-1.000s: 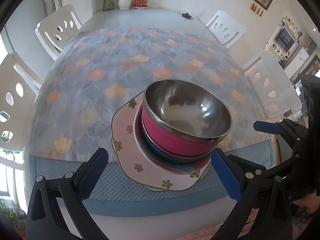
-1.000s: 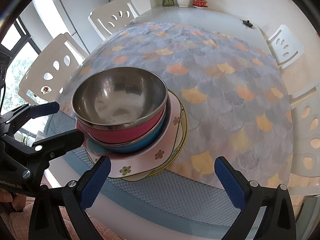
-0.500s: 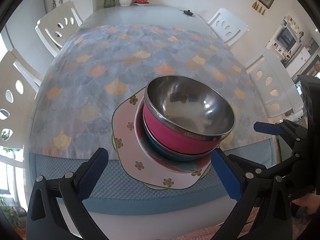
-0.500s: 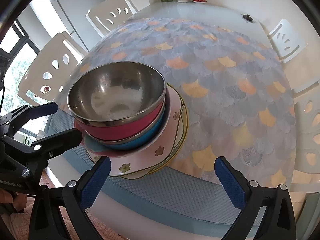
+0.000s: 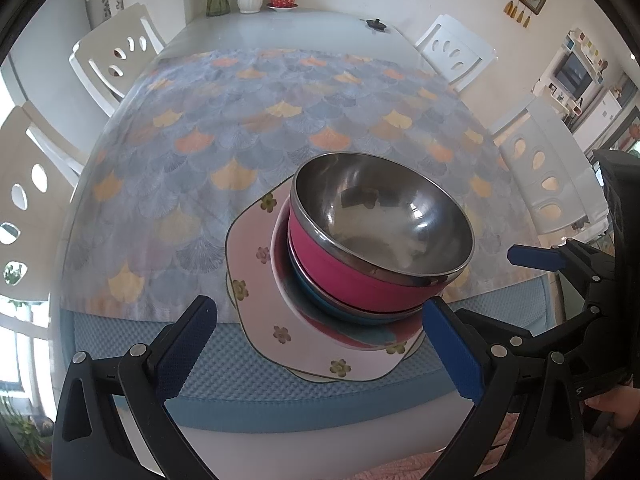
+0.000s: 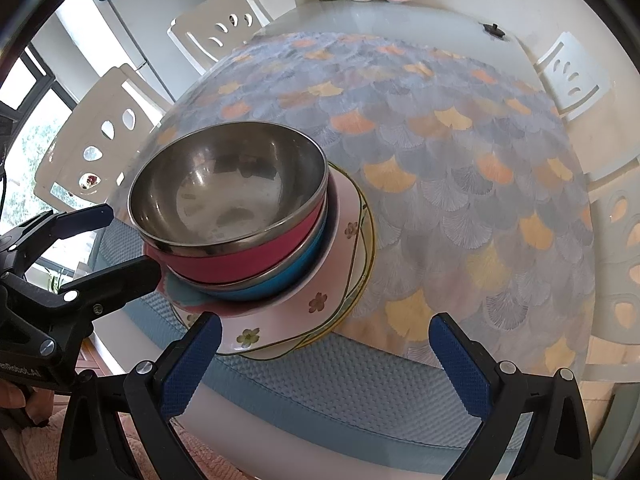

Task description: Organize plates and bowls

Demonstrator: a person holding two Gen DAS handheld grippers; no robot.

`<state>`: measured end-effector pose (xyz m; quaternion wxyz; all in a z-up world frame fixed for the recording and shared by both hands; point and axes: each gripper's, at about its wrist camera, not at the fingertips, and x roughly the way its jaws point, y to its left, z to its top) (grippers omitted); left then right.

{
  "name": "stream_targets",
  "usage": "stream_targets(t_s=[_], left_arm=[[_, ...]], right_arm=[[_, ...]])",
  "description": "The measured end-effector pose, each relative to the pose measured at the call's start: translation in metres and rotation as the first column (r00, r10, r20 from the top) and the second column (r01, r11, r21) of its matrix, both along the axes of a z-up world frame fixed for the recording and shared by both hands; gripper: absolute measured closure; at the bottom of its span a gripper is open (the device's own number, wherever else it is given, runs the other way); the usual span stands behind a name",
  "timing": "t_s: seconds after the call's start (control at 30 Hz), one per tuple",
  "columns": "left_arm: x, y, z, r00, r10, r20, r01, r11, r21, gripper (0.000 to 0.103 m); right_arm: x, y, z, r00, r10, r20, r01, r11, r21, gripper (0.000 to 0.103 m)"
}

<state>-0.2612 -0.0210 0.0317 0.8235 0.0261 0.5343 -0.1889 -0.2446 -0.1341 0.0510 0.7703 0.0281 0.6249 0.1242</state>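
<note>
In the left wrist view, a stack is seen just right of the frame's centre, at the near edge of the bench (image 5: 280,32). A pink flowered plate (image 5: 256,280) is laid over another plate whose rim shows beneath it. A shallow pink-and-blue dish (image 5: 360,338) is set on top, then a blue bowl (image 5: 320,300), then a pink bowl (image 5: 340,264) with a bare steel inside. Nothing is held in that top bowl. In the right wrist view the same stack is found at centre left.

The left hand-held gripper (image 5: 324,344) is seen at the bottom of its frame, its jaws spread wide to either side of the stack and touching nothing. The right hand-held gripper (image 6: 324,356) is likewise spread, empty, low in its frame, beside the stack.
</note>
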Motion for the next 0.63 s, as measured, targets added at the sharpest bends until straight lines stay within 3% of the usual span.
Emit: stream_targets(t_s=[0.63], left_arm=[[0.0034, 0.005, -0.0002, 1.0, -0.02, 0.017, 0.02, 1.0, 0.001, 0.001]], right_arm=[[0.0024, 0.0042, -0.0062, 1.0, -0.017, -0.022, 0.017, 1.0, 0.008, 0.0]])
